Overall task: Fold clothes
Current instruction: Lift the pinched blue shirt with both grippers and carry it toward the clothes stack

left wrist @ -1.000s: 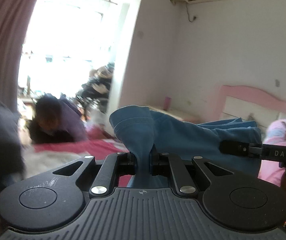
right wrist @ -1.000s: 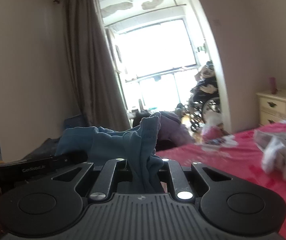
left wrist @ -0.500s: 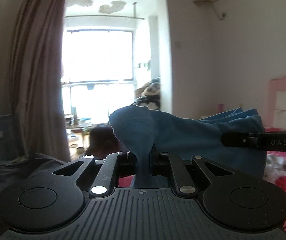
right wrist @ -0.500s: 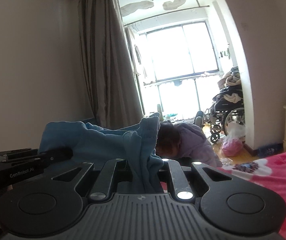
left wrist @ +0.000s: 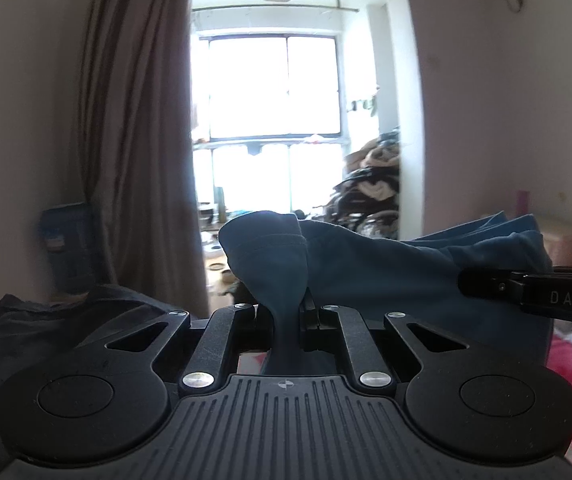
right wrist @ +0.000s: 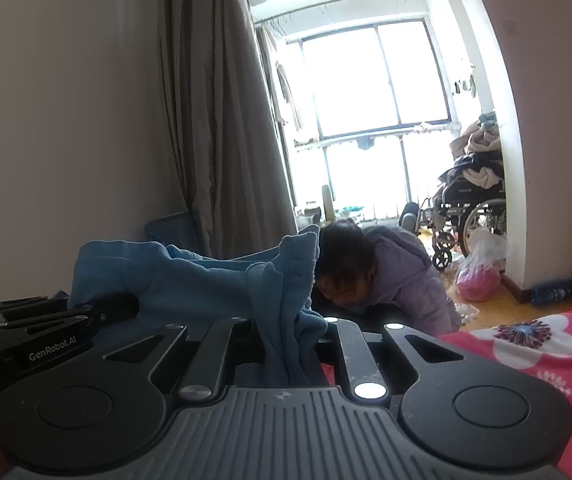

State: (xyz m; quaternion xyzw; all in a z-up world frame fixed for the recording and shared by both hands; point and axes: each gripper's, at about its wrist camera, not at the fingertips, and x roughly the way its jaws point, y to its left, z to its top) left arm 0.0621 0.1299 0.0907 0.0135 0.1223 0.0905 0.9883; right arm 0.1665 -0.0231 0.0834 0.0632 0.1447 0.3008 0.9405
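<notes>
While the blue cloth (left wrist: 386, 272) hangs in the air between the two claws, each claw is squeezed tight on one bunched corner of it. The left claw (left wrist: 286, 312) pinches a dark blue corner that pokes up just past its tips. The right claw (right wrist: 286, 320) pinches a lighter, crumpled corner the same way. The rest of the cloth stretches sideways from one claw to the other, above the pink flowered bed (right wrist: 526, 344) that lies below and to the right of the right claw.

What could go wrong? Each claw holds only a small bunch, so a hard pull apart might make a corner slip out. Then the cloth would drop in a heap. The bunched corners could also make the fold crooked.

Counting: one blue cloth, two claws, one bed. One person (right wrist: 386, 272) is bent low just past the right claw, and one wheelchair (right wrist: 470, 208) stands farther off by the window.
</notes>
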